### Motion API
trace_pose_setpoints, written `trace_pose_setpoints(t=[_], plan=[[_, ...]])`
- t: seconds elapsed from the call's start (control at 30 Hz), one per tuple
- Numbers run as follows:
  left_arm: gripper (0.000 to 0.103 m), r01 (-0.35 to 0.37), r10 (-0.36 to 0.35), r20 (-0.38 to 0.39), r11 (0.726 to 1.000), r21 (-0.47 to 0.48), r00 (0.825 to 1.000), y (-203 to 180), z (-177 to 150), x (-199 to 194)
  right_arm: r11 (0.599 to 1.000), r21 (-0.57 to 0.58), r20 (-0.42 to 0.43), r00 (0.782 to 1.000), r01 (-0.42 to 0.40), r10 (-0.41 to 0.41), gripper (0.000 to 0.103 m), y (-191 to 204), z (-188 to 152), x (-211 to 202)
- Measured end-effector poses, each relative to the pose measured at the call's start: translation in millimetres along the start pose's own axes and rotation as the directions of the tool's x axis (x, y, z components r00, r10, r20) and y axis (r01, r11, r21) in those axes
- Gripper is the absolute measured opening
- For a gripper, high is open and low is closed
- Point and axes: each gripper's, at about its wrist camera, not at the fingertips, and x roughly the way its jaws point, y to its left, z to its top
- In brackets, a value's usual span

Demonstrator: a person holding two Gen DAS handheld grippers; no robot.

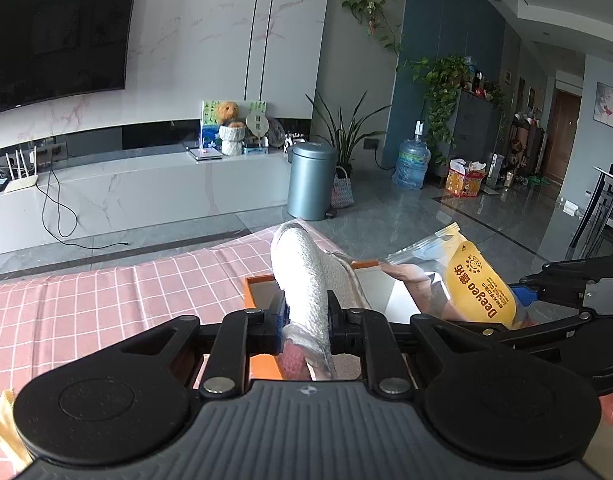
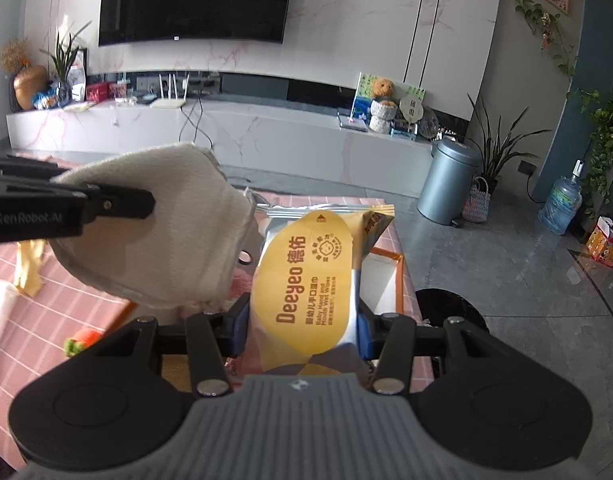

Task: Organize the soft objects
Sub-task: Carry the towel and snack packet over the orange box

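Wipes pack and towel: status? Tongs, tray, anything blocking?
Left tongs shut on towel. Right tongs shut on wipes pack. Both above orange-rimmed tray; nothing in the way.

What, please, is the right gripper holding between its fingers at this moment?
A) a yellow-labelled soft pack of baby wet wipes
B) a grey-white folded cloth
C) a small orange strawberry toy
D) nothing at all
A: the right gripper is clamped on either side of the yellow-labelled soft pack of baby wet wipes, while the grey-white folded cloth is in the left gripper.
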Motion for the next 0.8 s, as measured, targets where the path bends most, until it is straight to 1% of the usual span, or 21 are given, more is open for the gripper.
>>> trace_pose_setpoints(t=[0.1, 0.2, 0.33, 0.47, 0.6, 0.73, 0.8], plan=[[0.020, 0.002, -0.002, -0.017, 1.000, 0.006, 1.000, 3, 3, 12, 1.000, -0.015, -0.041, 0.999, -0.003, 0.003, 0.050, -6, 2, 21], [0.020, 0.003, -0.002, -0.035, 1.000, 0.011, 0.999, 2, 3, 24, 0.999, -0.048, -0.087, 0.996, 0.016, -0.020, 0.050, -6, 1, 42], [0.020, 0.036, -0.035, -0.067, 0.999, 0.006, 0.997, -2, 0, 37, 0.995, -0.097, -0.158, 0.986, 0.032, -0.047, 0.050, -7, -3, 66], [0.019, 0.071, -0.070, -0.101, 0.997, 0.014, 0.992, -10, -8, 51, 0.993, -0.117, -0.185, 0.982, 0.023, -0.044, 0.050, -14, -8, 84], [0.019, 0.079, -0.077, -0.126, 0.997, 0.011, 0.989, -12, -14, 61, 0.989, -0.146, -0.204, 0.978, 0.006, -0.037, 0.050, -12, -5, 99], [0.019, 0.071, -0.067, -0.141, 0.997, 0.021, 0.988, -12, -15, 68, 0.981, -0.194, -0.260, 0.964, 0.006, -0.057, 0.050, -6, -7, 116], [0.019, 0.073, -0.070, -0.146, 0.997, 0.017, 0.987, -12, -16, 70, 0.977, -0.215, -0.267, 0.961, 0.015, -0.073, 0.051, -3, -8, 122]])
